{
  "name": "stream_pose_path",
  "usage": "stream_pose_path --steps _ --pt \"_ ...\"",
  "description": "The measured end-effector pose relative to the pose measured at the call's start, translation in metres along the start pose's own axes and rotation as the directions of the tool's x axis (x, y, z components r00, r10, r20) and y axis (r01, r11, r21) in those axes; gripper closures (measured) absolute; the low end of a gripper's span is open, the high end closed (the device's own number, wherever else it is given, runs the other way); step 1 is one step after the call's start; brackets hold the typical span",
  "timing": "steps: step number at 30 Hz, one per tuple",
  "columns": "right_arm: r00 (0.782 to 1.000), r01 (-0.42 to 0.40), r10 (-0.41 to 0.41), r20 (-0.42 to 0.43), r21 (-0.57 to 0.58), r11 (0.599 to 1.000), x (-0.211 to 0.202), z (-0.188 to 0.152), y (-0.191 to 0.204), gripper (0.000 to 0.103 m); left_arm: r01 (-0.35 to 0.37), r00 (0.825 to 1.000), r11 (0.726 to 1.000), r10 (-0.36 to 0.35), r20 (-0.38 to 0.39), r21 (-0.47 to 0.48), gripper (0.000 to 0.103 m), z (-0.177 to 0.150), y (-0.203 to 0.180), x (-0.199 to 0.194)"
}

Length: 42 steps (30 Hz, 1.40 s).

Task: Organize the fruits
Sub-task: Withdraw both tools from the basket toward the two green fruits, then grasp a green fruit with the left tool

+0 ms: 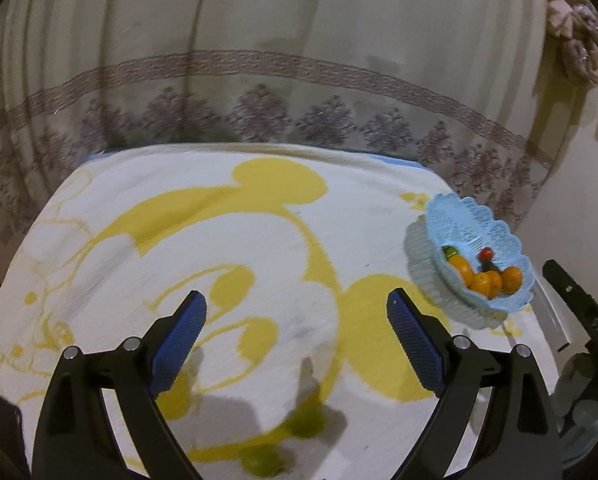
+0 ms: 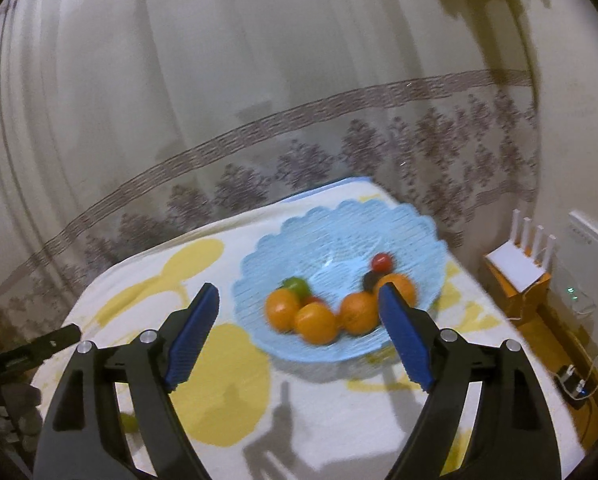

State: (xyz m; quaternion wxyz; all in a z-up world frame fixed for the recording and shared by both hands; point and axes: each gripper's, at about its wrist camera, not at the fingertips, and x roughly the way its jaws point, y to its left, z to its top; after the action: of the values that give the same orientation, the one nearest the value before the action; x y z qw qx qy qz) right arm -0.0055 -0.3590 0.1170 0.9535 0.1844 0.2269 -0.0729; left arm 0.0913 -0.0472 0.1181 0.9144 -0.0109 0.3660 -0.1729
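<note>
White-and-yellow printed cloth (image 1: 259,240) is covering the table, bearing a pale blue scalloped lattice plastic basket (image 2: 339,232) already holding oranges (image 2: 315,322). Two small green fruits (image 1: 305,420) are lying loose beneath the left gripper (image 1: 297,312) — both it and the right gripper (image 2: 299,308) are gaping, holding nothing. Best descending squarely, pinching gently — round fruit likely rolls. No legible writing.

We can't make out the two green fruits (image 1: 305,420) at the bottom of the left wrist frame, smeared by blur. Lower left in the right wrist frame, another green fruit (image 2: 128,422) peeks out, mostly hidden behind the right gripper (image 2: 299,304). The dark fruit (image 2: 370,279) in the basket (image 2: 339,224) is too blurred to name.
</note>
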Motion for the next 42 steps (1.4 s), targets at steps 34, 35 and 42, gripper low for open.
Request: stream_pose_path --steps 34,35,42 --pt "0.966 -0.115 0.07 -0.25 -0.17 0.979 0.027 -0.08 0.086 0.019 0.028 0.987 0.996 -0.015 -0.16 0.081 0.028 -0.114 0.029 0.004" --pt "0.965 -0.117 0.071 -0.254 -0.171 0.978 0.027 -0.081 0.087 0.019 0.033 0.986 0.995 -0.018 -0.164 0.091 0.03 -0.116 0.028 0.006" --pt "0.957 -0.141 0.088 -0.277 -0.176 0.974 0.029 -0.087 0.096 0.019 0.067 0.986 0.992 -0.049 -0.161 0.109 0.055 -0.12 0.023 0.007"
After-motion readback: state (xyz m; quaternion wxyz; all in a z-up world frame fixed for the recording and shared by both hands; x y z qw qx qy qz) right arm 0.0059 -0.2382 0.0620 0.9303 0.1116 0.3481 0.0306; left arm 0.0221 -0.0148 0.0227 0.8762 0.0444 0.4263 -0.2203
